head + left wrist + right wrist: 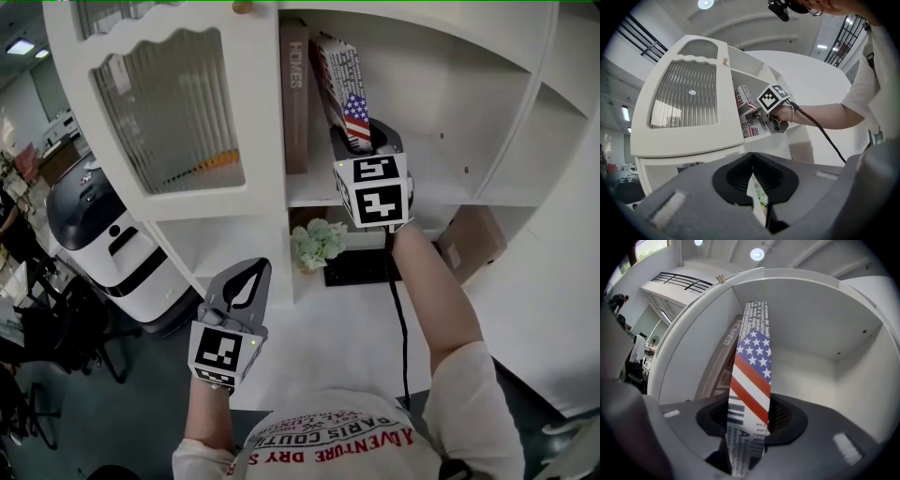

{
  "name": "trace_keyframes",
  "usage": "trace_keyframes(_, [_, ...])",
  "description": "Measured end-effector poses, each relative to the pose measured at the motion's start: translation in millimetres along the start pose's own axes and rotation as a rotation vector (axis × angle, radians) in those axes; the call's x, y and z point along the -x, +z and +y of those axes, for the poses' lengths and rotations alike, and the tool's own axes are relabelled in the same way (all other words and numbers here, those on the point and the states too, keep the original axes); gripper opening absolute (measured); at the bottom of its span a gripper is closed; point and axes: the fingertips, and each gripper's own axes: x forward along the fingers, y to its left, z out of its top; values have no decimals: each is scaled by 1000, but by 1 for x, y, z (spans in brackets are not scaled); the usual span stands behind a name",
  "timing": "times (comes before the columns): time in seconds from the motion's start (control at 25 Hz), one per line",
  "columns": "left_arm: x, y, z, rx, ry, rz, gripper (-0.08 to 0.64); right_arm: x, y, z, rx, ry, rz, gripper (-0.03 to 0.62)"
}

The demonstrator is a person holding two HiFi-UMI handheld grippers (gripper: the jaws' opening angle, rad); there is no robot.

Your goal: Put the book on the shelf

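The book [345, 94] has a stars-and-stripes spine and newsprint covers. It stands tilted inside the upper open compartment of the white shelf [450, 192], its top leaning toward a brown book [294, 94] marked HOMES. My right gripper [361, 141] is shut on the lower end of the book [752, 376], which fills the gap between the jaws of that gripper [750, 427]. My left gripper [246, 281] hangs low in front of the cabinet, shut and empty. The left gripper view shows the flag book [746, 101] from the side.
A ribbed-glass cabinet door [169, 112] closes the section left of the compartment. On the surface below are a small green plant [317, 246], a dark keyboard-like object [361, 267] and a brown box [472, 242]. A white rounded machine [108, 239] stands on the floor at left.
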Motion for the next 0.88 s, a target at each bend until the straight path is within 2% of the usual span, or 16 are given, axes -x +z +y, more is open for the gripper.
trace_keyframes(0.36, [-22,-10,2,20,7,16,5,-38,-5,4,13,92,74,184])
trace_keyframes(0.68, [-33,-15,8,36,28,19,5,-52,-5,20,22,174,88,253])
trace_keyframes(0.88, [-28,-12,9,28,42,14,5,-53,-5,20,46,163,94,270])
